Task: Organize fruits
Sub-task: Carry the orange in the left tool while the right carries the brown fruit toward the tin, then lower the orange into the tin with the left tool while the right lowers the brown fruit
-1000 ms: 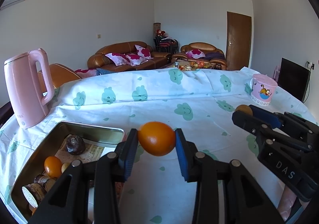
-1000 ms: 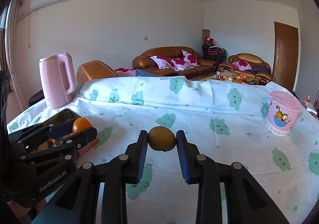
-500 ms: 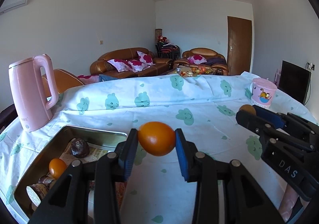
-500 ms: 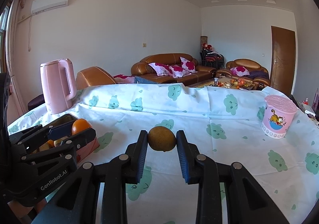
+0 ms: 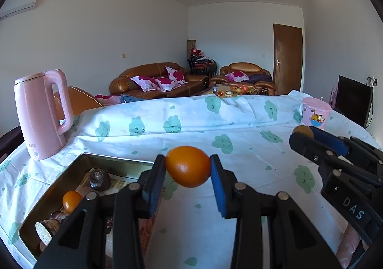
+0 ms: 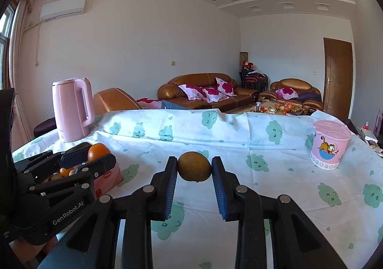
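1. The left tongs [image 5: 188, 174] are clamped on an orange [image 5: 188, 166], held in the air above the worktop [image 5: 191, 132], just past the near right corner of the metal tray [image 5: 71, 173].
2. The right tongs [image 6: 194, 173] grip a brown round fruit [image 6: 194, 169], also clear of the cloth, with the left tongs at their 9 o'clock.
3. The tray, at 8 o'clock from the left tongs, already holds a small orange [image 5: 71, 200], a dark round fruit [image 5: 99, 179] and other pieces too small to name.
4. I judge the sorting partly done: two fruits are in hand and not yet set down.
5. A pink kettle [image 5: 42, 115] stands at 10 o'clock and a pink cartoon cup [image 6: 329, 145] at 2 o'clock, both well apart; nothing blocks the way to the tray.
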A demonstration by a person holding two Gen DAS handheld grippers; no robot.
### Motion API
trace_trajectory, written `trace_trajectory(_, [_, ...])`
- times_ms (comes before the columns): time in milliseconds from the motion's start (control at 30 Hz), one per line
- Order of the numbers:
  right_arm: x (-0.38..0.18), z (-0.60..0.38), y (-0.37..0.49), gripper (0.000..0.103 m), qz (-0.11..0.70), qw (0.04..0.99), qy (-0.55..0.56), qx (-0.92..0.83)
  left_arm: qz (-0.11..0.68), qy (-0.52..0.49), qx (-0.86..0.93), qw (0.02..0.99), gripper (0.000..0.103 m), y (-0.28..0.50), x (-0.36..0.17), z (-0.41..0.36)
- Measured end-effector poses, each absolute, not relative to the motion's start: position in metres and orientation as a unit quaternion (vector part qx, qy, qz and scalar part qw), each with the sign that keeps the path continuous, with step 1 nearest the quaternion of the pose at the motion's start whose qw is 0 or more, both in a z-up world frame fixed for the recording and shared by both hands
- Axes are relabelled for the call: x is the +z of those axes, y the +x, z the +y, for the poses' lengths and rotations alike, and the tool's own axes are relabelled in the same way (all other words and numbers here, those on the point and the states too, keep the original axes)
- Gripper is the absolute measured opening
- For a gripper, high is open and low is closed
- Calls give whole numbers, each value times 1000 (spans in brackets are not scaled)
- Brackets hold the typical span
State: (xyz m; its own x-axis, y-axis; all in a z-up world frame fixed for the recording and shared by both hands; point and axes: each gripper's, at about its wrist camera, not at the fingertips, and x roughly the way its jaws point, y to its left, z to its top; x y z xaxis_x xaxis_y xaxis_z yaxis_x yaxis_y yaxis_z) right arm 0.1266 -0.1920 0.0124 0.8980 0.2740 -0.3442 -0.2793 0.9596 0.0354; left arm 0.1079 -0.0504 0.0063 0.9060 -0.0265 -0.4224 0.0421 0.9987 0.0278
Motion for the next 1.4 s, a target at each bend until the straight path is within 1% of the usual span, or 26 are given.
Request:
trace_trajectory(533, [13,-188,110,31,159,977,-15,140,202,19,-22,979,39,85,8,-48])
trace_trajectory(767, [13,-178,105,31,170,973,-11,154,208,-11,-28,978,39,68,9,-25])
trace_trajectory(900, [12,-165,105,31,177,969,-4,174,212,-14,-20,977,39,62,10,-11])
trace_trajectory(1200, [11,-121,99,31,181,959,-24,216,197,-11,11,980,39,49,18,18])
trace_trajectory(1400, [16,-102,96,31,179,954,-30,237,206,-11,29,978,39,50,17,35])
